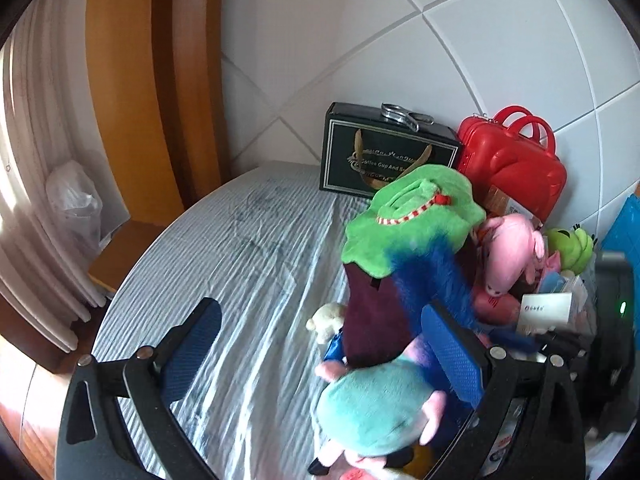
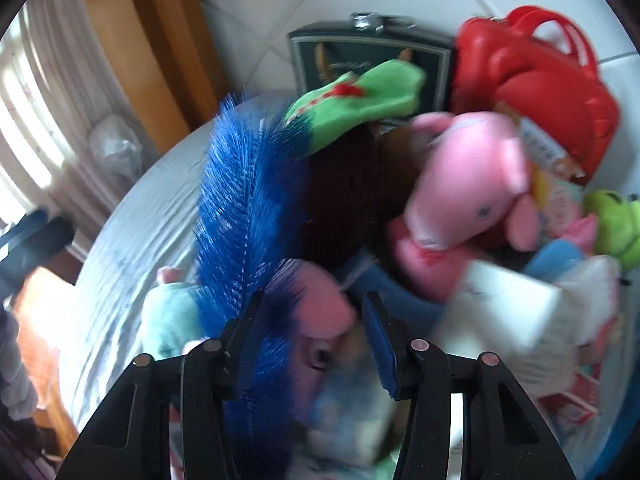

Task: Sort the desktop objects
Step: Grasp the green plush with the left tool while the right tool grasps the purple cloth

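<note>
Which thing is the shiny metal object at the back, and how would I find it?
Look to the white tiled wall behind the striped tablecloth. A dark green gift box with gold lettering stands against it, left of the red toy suitcase. The scissors lie on top of that box, the only bare metal thing there.

Plush toys (image 1: 412,232) heaped on striped cloth (image 1: 240,272), red case (image 1: 516,164) behind
</note>
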